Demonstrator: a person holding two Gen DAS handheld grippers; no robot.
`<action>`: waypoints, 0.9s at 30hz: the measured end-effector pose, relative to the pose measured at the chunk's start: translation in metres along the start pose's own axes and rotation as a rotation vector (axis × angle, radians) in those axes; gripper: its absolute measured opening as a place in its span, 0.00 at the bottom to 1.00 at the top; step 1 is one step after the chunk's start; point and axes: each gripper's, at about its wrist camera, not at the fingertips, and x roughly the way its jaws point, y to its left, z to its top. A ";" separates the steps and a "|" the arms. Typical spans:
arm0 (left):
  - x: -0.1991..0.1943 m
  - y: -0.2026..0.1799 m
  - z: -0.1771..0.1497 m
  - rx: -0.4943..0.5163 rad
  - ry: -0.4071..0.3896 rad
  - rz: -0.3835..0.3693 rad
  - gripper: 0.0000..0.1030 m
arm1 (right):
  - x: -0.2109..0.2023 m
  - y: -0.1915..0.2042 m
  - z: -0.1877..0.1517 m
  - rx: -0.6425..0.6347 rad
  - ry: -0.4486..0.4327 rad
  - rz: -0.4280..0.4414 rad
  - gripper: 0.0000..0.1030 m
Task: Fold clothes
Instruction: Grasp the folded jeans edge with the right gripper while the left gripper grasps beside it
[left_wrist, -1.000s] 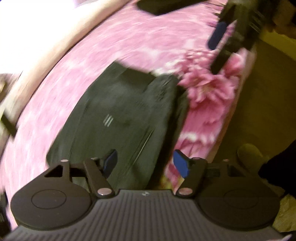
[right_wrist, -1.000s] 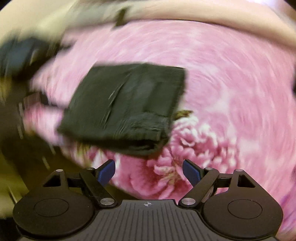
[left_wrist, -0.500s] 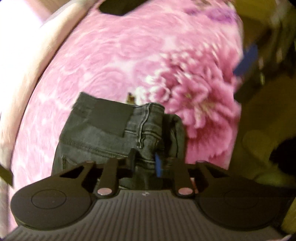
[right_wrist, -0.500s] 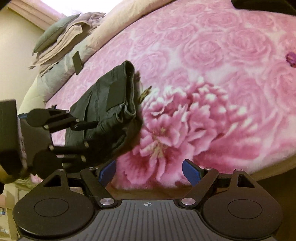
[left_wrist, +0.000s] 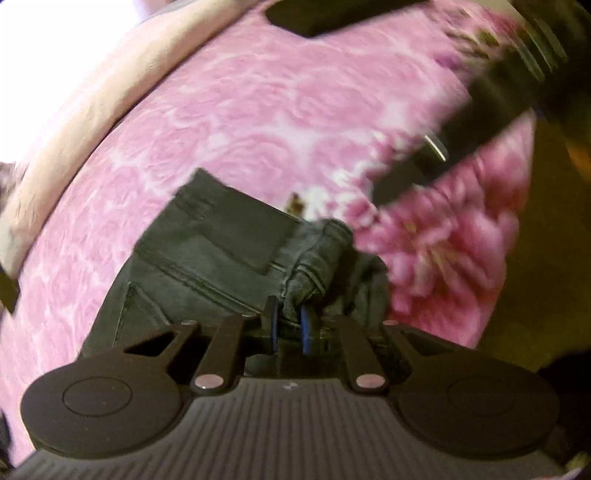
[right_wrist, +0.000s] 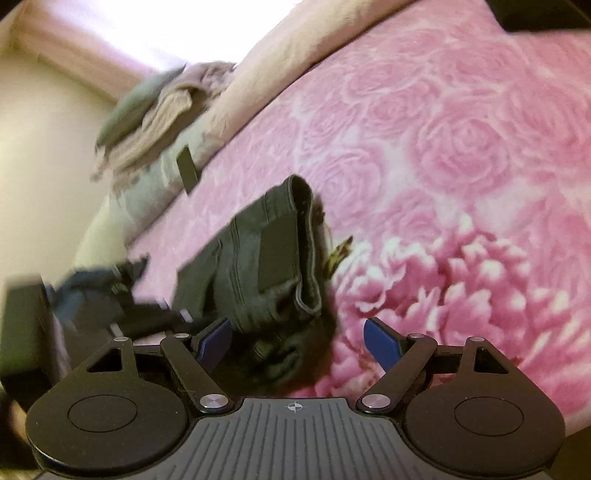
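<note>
Bed: I am working over a bed spread with a pink rose-print blanket; a cream pillow is lying along its far edge, and a heap of beige clothes is sitting toward the far left corner.
Jeans: The dark grey jeans, already folded into a thick bundle, are resting near the bed's near edge, beside the big printed flower.
Left tool: My left tool is closing; a second ago it was gaping above the bundle, and now its blue pads are pinching a bunched fold at the jeans' near corner, almost fully clenched.
Right tool: My right tool is standing wide and released, gripping nothing; a second ago it was looking down on the bundle, and now it is sitting low at the bed's near edge, with the bundle's nearest corner showing between its pads but apparently untouched.
Meaning: I judge one corner is secured, so the bundle is ready to be lifted or folded again once the right tool takes the other corner.
Risk: The pinch looks thin across several layers, so I am expecting the lower ones may slip out.
</note>
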 end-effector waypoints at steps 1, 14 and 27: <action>0.000 -0.009 -0.002 0.062 -0.002 0.020 0.09 | 0.000 -0.002 0.002 0.025 0.000 0.020 0.80; -0.023 -0.004 -0.016 0.015 -0.117 0.047 0.09 | 0.054 0.008 0.000 0.258 0.117 0.098 0.45; 0.004 -0.014 -0.003 0.105 -0.068 0.044 0.10 | 0.065 0.019 0.030 0.063 0.112 0.026 0.14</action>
